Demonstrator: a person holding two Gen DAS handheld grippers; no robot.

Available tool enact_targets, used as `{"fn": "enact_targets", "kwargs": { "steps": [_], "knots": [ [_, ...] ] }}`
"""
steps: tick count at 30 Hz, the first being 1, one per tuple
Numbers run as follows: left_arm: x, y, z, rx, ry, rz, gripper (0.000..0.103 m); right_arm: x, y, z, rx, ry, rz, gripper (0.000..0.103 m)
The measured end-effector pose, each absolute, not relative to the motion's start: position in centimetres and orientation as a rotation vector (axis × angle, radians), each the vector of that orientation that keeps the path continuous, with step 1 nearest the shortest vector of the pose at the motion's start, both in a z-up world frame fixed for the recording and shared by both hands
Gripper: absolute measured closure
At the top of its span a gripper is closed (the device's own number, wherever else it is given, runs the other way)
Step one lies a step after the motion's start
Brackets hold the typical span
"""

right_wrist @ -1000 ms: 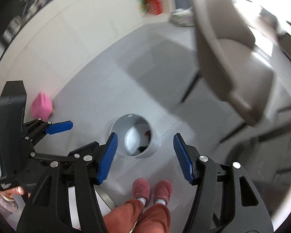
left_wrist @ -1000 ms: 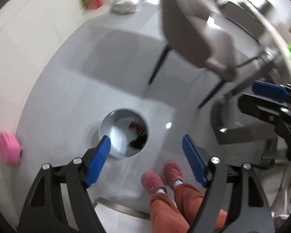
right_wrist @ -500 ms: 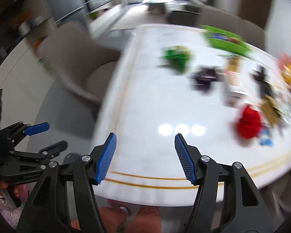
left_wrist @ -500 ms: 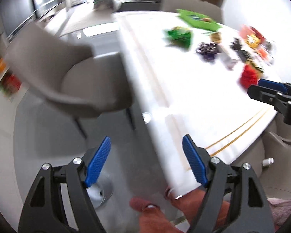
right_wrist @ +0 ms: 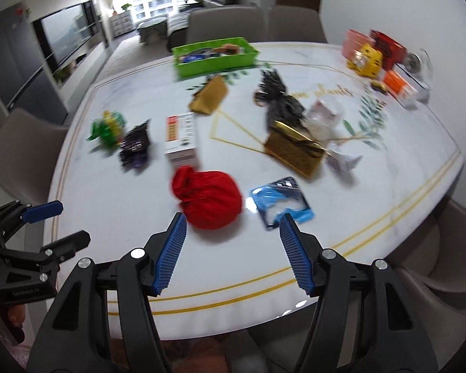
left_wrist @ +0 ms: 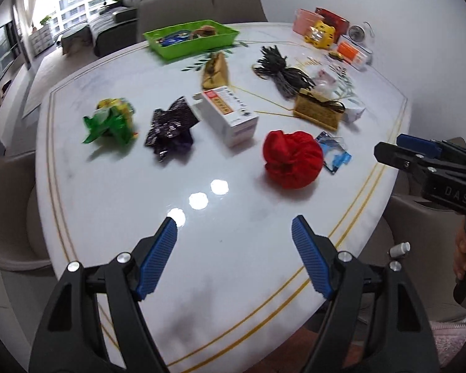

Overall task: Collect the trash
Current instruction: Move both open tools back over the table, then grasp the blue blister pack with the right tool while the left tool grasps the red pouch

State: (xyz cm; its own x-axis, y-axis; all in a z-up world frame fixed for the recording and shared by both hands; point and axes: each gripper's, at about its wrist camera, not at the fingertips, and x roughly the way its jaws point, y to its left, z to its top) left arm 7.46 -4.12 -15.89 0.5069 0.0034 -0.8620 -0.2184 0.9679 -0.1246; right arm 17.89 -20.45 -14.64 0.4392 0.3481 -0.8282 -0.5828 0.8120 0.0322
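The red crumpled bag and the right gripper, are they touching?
Apart. The right wrist view shows the right gripper open, bare tabletop visible between its fingertips and the red crumpled bag.

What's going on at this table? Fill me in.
A person holds a gripper in each hand over a white table strewn with trash. The left gripper and the right gripper are both open and empty. Nearest the right one lie a crumpled red bag and a blue packet. Nothing is picked up.

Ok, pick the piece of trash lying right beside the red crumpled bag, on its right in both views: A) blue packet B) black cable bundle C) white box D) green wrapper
A: the blue packet lies against the red crumpled bag on its right side.
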Motion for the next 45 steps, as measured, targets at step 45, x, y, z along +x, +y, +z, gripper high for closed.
{"fn": "enact_targets", "kwargs": {
  "steps": [45],
  "knots": [
    [20.6, -9.1, -24.5, -0.102, 1.153, -0.254, 0.059, 27.3, -20.6, -24.8, -0.239, 1.044, 0.475, 0.021]
  ]
}}
